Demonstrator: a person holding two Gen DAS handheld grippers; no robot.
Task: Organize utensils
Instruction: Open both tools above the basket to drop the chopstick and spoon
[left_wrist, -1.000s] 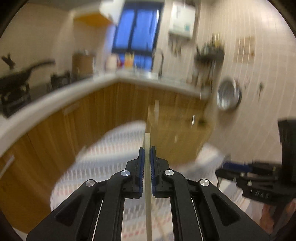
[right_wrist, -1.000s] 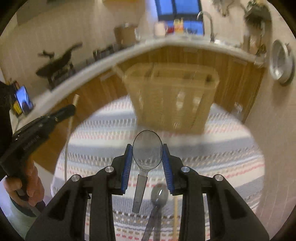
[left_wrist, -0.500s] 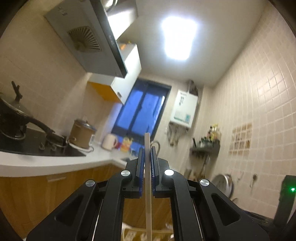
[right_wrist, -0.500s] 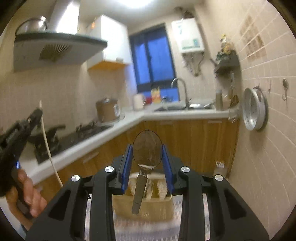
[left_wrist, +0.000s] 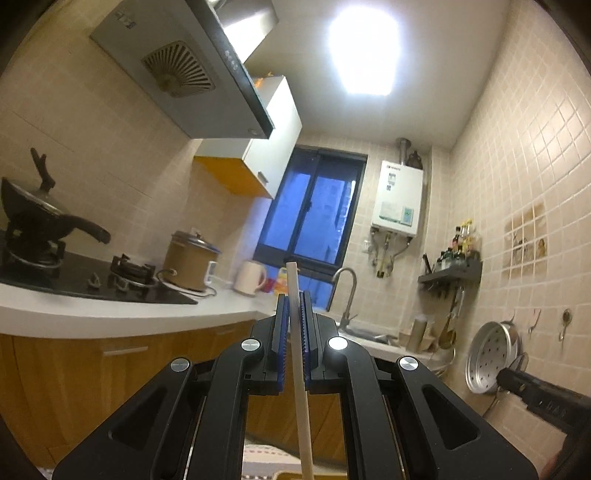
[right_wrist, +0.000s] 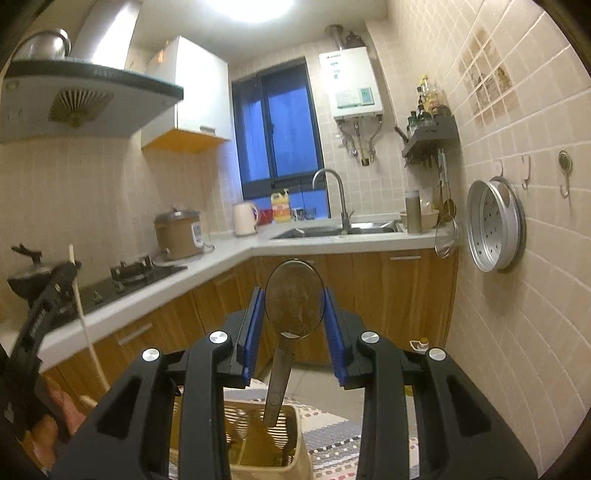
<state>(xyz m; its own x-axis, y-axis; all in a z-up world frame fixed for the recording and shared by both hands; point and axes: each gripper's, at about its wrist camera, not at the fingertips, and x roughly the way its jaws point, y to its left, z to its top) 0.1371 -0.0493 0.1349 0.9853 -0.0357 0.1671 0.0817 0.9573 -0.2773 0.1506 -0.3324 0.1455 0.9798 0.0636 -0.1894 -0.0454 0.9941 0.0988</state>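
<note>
Standing beyond both tools is a narrow kitchen, and the white counter (right_wrist: 229, 254) with its wooden cabinet fronts is wrapping around the left and far sides while the tiled wall (right_wrist: 517, 295) is closing in on the right, so the free room is lying mostly in the middle, above the slatted utensil basket (right_wrist: 258, 435) that is sitting on a striped cloth (right_wrist: 332, 432) low in the right wrist view. The basket's rim and thin slats are looking like the edges to mind; anything lowered in is probably needing to go in handle first and fairly upright. The right gripper (right_wrist: 294, 295) is clamping a metal spoon (right_wrist: 294, 299) by the sides of its bowl, with the handle hanging down toward the basket. The spoon is looking stiff, smooth and moderately light, and a grip across a rounded bowl is likely letting it pivot or slip, so the neck or handle would be a surer place to hold. The left gripper (left_wrist: 293, 314) is pinching a pale chopstick (left_wrist: 298, 350) between nearly closed jaws, the stick running up past the pads and down out of view. It is appearing very light, rigid and thin, likely to swing about its pinch point. In the right wrist view it is hanging at the left, well apart from the spoon, near the counter edge.
</note>
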